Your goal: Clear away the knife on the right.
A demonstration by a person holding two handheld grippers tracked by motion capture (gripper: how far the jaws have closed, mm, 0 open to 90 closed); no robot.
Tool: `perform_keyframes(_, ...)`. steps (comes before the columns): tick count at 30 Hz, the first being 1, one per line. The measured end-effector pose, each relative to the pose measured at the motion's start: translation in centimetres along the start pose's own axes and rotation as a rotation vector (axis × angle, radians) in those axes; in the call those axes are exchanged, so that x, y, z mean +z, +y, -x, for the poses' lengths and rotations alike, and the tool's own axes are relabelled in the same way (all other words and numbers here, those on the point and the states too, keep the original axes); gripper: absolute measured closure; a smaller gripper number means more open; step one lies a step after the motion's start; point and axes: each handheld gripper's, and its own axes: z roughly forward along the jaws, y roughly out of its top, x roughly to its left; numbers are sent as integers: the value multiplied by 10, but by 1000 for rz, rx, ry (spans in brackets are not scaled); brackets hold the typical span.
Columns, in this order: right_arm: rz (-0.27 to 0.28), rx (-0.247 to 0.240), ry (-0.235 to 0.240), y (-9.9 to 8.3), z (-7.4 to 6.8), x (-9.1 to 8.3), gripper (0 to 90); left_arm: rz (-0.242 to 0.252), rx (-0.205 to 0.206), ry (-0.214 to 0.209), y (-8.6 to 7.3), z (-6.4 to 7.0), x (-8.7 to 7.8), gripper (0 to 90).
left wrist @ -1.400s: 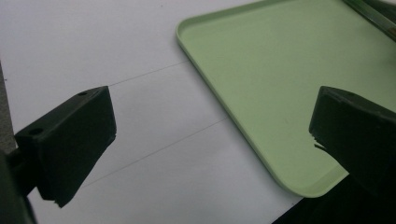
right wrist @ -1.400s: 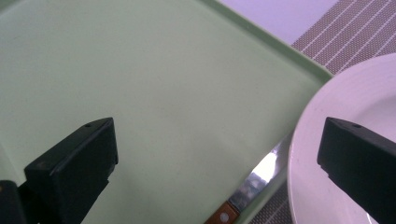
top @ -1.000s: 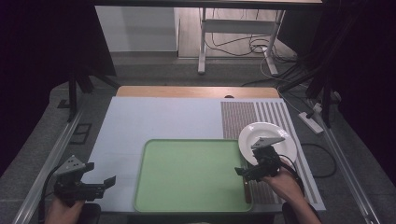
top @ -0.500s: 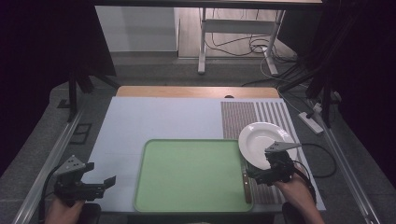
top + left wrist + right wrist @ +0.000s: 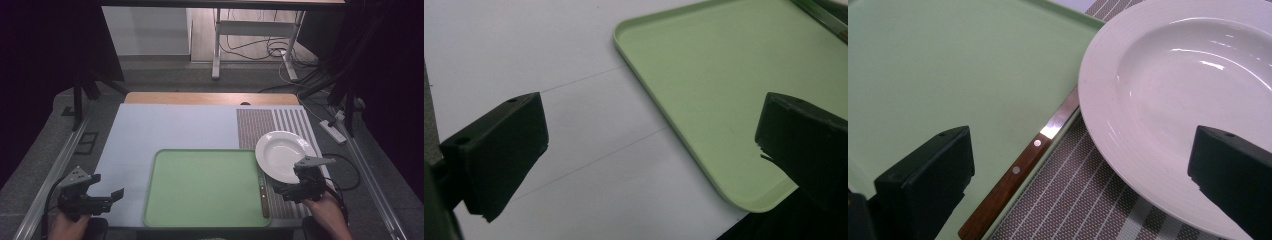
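A white plate [image 5: 282, 154] rests on a striped placemat [image 5: 270, 122] to the right of an empty green tray [image 5: 207, 187]. A wooden-handled knife [image 5: 263, 195] lies along the tray's right edge. My right gripper [image 5: 281, 193] is open just off the plate's near rim, pointing left toward the knife. In the right gripper view its jaws stand wide apart on either side of the knife [image 5: 1013, 175] and the plate [image 5: 1188, 100]. My left gripper [image 5: 112, 198] is open at the table's near-left corner. It points at the tray [image 5: 724, 85] and holds nothing.
A pale mat [image 5: 170, 130] covers the table, and a wooden strip [image 5: 210, 98] runs along its far edge. Metal rails [image 5: 55, 175] run down both sides. A power strip [image 5: 332, 130] and cables lie off the right side.
My right gripper has drifted right and a little toward me, off the knife area to the plate's near rim. My left gripper has stayed put.
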Motion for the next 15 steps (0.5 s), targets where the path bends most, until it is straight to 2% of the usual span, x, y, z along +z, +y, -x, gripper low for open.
perform_keyframes(15,9,20,-36,-9,2,-15,0,1,-3,-1,0,0,0,3)
